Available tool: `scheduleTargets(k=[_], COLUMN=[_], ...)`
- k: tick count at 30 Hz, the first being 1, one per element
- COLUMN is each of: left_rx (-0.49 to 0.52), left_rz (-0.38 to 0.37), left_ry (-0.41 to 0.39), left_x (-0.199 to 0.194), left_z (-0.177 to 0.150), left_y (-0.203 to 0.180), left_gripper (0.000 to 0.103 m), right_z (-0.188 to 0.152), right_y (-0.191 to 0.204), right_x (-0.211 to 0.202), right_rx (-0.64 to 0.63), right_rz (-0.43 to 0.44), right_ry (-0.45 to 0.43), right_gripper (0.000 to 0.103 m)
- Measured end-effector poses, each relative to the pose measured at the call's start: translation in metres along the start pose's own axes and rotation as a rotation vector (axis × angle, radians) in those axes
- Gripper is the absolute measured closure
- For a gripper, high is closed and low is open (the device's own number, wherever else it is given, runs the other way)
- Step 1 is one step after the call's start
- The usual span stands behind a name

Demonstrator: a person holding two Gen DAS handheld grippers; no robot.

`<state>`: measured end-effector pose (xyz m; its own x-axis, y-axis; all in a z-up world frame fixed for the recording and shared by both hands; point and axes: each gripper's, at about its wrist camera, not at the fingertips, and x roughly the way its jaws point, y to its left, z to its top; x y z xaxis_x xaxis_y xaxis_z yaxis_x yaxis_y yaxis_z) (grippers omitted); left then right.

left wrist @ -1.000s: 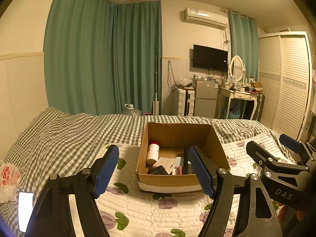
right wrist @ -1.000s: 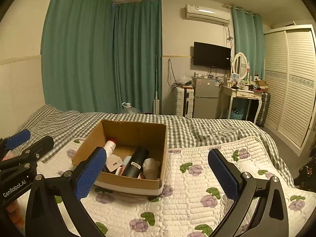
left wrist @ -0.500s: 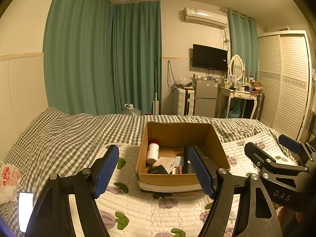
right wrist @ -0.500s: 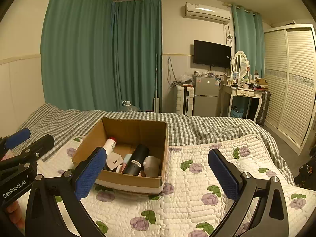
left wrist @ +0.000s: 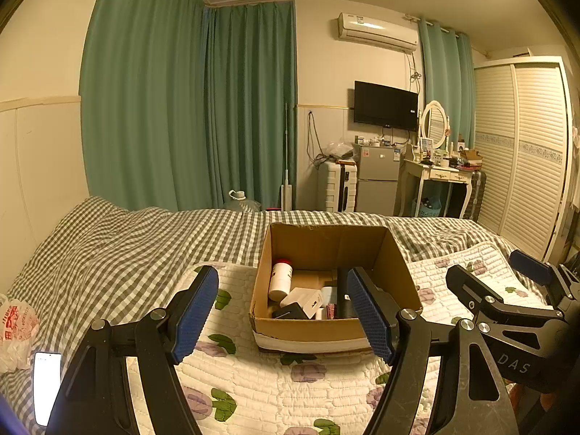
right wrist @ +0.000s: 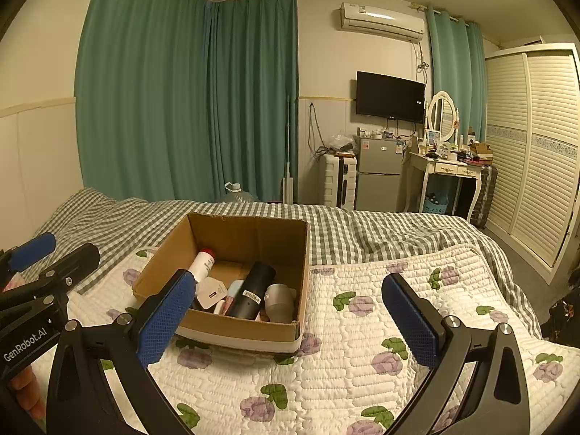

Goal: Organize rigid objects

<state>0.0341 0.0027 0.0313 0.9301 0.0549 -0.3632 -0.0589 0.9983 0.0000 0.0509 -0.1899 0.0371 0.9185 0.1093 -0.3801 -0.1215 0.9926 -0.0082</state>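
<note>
An open cardboard box (left wrist: 311,328) stands on the quilted bed, and it also shows in the right wrist view (right wrist: 239,330). Inside lie a white bottle with a red cap (left wrist: 281,278), a black cylinder (right wrist: 252,290), a white tag-like packet (right wrist: 213,291), a grey rounded item (right wrist: 279,301) and other small things. My left gripper (left wrist: 286,315) is open and empty, held just in front of the box. My right gripper (right wrist: 290,322) is open and empty, in front of the box's right corner. Each gripper shows at the edge of the other's view.
The bed has a white floral quilt (right wrist: 362,344) over a grey checked sheet (left wrist: 108,246). A phone (left wrist: 46,380) and a plastic bag (left wrist: 14,330) lie at the left edge. A fridge (left wrist: 377,185), dressing table (left wrist: 438,177) and wardrobe (left wrist: 525,152) stand beyond the bed.
Both views have drifted slightly; the box sits a little lower in the right wrist view. Both grippers stay open and empty.
</note>
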Motion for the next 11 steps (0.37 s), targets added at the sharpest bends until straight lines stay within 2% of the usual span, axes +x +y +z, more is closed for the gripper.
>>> scheduleTargets(k=[11], left_rx=[0.008], left_rz=[-0.005], left_ry=[0.007], left_x=[0.0005], left_z=[-0.0019], left_y=[-0.0026], left_gripper=[0.027], right_z=[0.0001], right_y=[0.0032], right_x=[0.0041], right_rx=[-0.002], right_rz=[-0.002], right_ry=[0.015], right_gripper=[0.0])
